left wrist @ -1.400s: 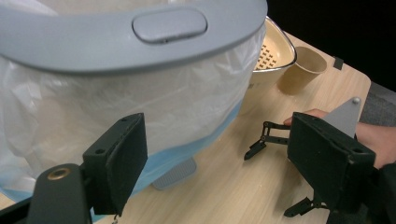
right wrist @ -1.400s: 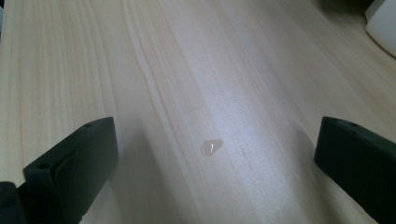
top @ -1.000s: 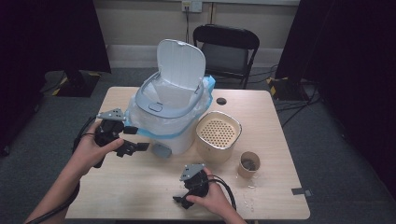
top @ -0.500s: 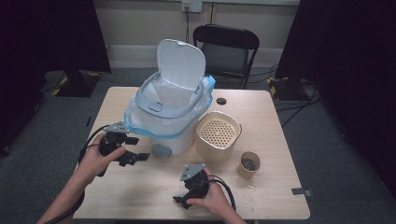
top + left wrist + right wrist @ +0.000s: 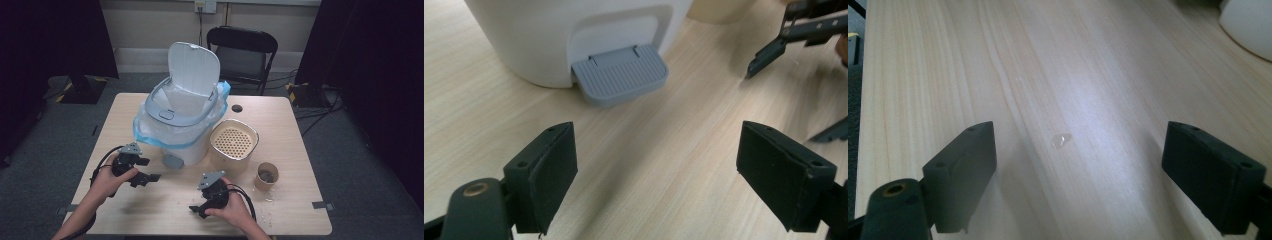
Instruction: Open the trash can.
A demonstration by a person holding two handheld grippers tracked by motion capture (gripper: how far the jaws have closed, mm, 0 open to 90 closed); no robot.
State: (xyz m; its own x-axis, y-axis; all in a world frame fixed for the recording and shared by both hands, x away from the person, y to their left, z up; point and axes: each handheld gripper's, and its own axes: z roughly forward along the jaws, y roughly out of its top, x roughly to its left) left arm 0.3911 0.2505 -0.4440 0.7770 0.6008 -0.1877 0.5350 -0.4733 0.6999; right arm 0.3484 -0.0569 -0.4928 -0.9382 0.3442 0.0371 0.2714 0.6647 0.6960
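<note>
While the pale wood-grain table [image 5: 150,220] spreads wide and bare near its front edge, the white plastic bin [image 5: 186,135] stands toward the back, lid up, a blue-rimmed bag lining it. Its ribbed grey pedal [image 5: 620,75] juts out at the base; the bin's top is cut off in the left gripper view. The left gripper [image 5: 656,175] hangs low before the pedal, jaws spread, nothing between. The right gripper [image 5: 1080,172], jaws just narrowed yet still apart, holds nothing over a small glossy droplet [image 5: 1060,140].
</note>
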